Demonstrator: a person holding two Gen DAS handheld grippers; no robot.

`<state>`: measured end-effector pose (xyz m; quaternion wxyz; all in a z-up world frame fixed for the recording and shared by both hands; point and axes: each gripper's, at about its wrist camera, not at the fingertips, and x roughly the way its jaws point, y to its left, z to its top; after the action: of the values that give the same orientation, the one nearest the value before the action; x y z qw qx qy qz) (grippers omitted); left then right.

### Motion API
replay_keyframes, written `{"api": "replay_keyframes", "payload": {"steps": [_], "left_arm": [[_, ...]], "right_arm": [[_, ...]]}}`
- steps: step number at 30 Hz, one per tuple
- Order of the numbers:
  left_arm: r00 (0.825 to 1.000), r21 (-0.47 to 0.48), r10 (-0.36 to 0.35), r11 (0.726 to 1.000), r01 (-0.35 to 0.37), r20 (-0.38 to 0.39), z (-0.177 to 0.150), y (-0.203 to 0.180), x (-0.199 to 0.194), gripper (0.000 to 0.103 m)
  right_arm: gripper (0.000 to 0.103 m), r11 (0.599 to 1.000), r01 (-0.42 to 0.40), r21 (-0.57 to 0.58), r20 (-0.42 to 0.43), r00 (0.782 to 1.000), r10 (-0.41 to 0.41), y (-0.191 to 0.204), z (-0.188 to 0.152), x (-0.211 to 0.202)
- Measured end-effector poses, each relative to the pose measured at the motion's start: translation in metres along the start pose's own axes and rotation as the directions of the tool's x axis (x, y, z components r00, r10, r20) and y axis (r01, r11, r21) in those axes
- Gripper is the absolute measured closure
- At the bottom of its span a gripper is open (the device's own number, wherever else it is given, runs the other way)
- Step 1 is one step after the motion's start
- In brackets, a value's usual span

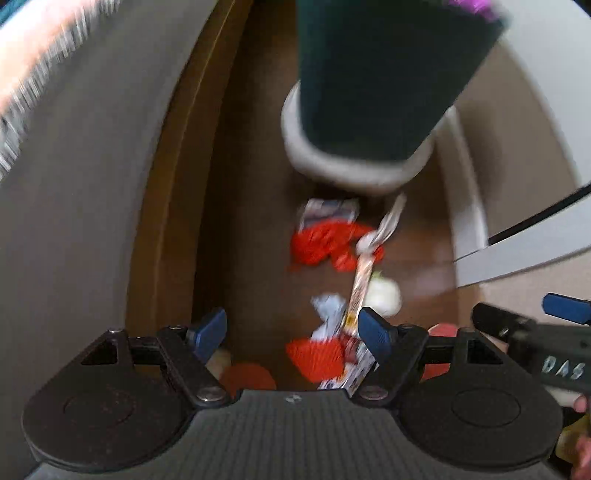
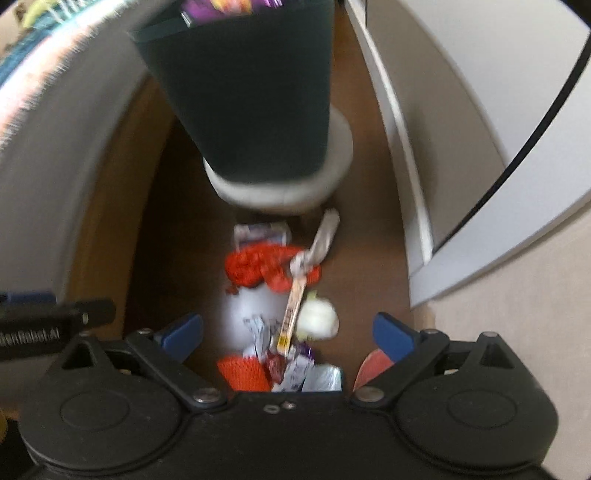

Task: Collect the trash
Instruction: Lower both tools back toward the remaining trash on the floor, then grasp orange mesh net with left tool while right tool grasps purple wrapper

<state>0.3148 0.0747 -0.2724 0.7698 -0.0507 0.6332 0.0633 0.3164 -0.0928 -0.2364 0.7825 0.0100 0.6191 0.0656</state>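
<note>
Litter lies on a brown floor in front of a dark green bin (image 1: 376,74) (image 2: 251,92) on a white base (image 1: 354,166). It includes a red net (image 1: 325,240) (image 2: 266,266), a long stick wrapper (image 1: 360,284) (image 2: 293,310), a white crumpled ball (image 1: 384,295) (image 2: 319,317), a silvery wrapper (image 1: 328,310) (image 2: 258,328) and an orange net piece (image 1: 314,354) (image 2: 243,373). My left gripper (image 1: 291,328) points down over the pile, open and holding nothing. My right gripper (image 2: 288,328) hangs beside it, also open and holding nothing. Both views are blurred.
A white upholstered side (image 1: 74,184) with a wooden edge (image 1: 166,221) bounds the floor strip on the left. A white skirting board (image 1: 472,221) and a black cable (image 1: 535,218) run along the right. Purple wrappers (image 2: 229,7) show in the bin's mouth.
</note>
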Motion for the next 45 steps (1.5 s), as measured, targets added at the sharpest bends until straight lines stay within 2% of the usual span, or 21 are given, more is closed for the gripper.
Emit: {"api": "replay_keyframes", "payload": {"steps": [5, 9, 14, 19, 23, 28, 35, 37, 38, 39, 40, 41, 43, 45], "left_arm": [[0.988, -0.061, 0.037, 0.997, -0.046, -0.149, -0.004, 0.002, 0.077, 0.025], [0.964, -0.089, 0.052, 0.993, -0.077, -0.261, -0.004, -0.002, 0.130, 0.025], [0.932, -0.092, 0.037, 0.993, -0.074, -0.360, -0.006, -0.010, 0.191, 0.025], [0.903, -0.089, 0.022, 0.994, -0.066, -0.430, -0.014, -0.021, 0.238, 0.025], [0.879, -0.088, 0.010, 0.994, -0.059, -0.477, -0.025, -0.027, 0.269, 0.025], [0.854, -0.101, -0.007, 0.994, -0.053, -0.520, -0.035, -0.033, 0.301, 0.025], [0.830, -0.087, -0.010, 0.995, -0.047, -0.558, -0.045, -0.036, 0.331, 0.026], [0.826, -0.087, -0.011, 0.995, -0.046, -0.564, -0.047, -0.036, 0.337, 0.026], [0.826, -0.090, -0.014, 0.995, -0.045, -0.564, -0.049, -0.034, 0.340, 0.029], [0.823, -0.096, -0.017, 0.994, -0.045, -0.568, -0.049, -0.033, 0.342, 0.037], [0.818, -0.105, -0.025, 0.994, -0.044, -0.575, -0.050, -0.032, 0.345, 0.048], [0.813, -0.114, -0.034, 0.993, -0.040, -0.581, -0.050, -0.030, 0.347, 0.053], [0.809, -0.129, -0.048, 0.991, -0.035, -0.586, -0.050, -0.028, 0.349, 0.070], [0.807, -0.125, -0.045, 0.991, -0.036, -0.589, -0.049, -0.028, 0.349, 0.076]], "right_arm": [[0.005, 0.998, -0.002, 0.058, -0.167, 0.986, 0.012, -0.013, 0.010, 0.074], [0.007, 0.992, 0.007, 0.128, -0.291, 0.956, 0.031, -0.028, 0.011, 0.133], [0.013, 0.985, -0.006, 0.174, -0.396, 0.915, 0.076, -0.037, 0.012, 0.194], [0.018, 0.992, -0.016, 0.123, -0.482, 0.873, 0.074, -0.036, 0.007, 0.246], [0.025, 0.985, -0.026, 0.171, -0.517, 0.849, 0.113, -0.045, 0.000, 0.283], [0.038, 0.979, -0.032, 0.201, -0.550, 0.823, 0.139, -0.054, -0.012, 0.316], [0.051, 0.981, -0.056, 0.188, -0.592, 0.790, 0.159, -0.055, -0.029, 0.349], [0.058, 0.980, -0.064, 0.187, -0.601, 0.782, 0.165, -0.054, -0.033, 0.354], [0.060, 0.981, -0.062, 0.183, -0.603, 0.781, 0.162, -0.054, -0.035, 0.356], [0.063, 0.981, -0.059, 0.183, -0.604, 0.781, 0.159, -0.054, -0.036, 0.358], [0.072, 0.980, -0.062, 0.190, -0.603, 0.780, 0.166, -0.054, -0.037, 0.359], [0.074, 0.978, -0.066, 0.197, -0.605, 0.777, 0.174, -0.054, -0.040, 0.362], [0.076, 0.980, -0.072, 0.187, -0.601, 0.781, 0.172, -0.053, -0.042, 0.362], [0.080, 0.986, -0.075, 0.147, -0.592, 0.792, 0.149, -0.048, -0.042, 0.360]]}}
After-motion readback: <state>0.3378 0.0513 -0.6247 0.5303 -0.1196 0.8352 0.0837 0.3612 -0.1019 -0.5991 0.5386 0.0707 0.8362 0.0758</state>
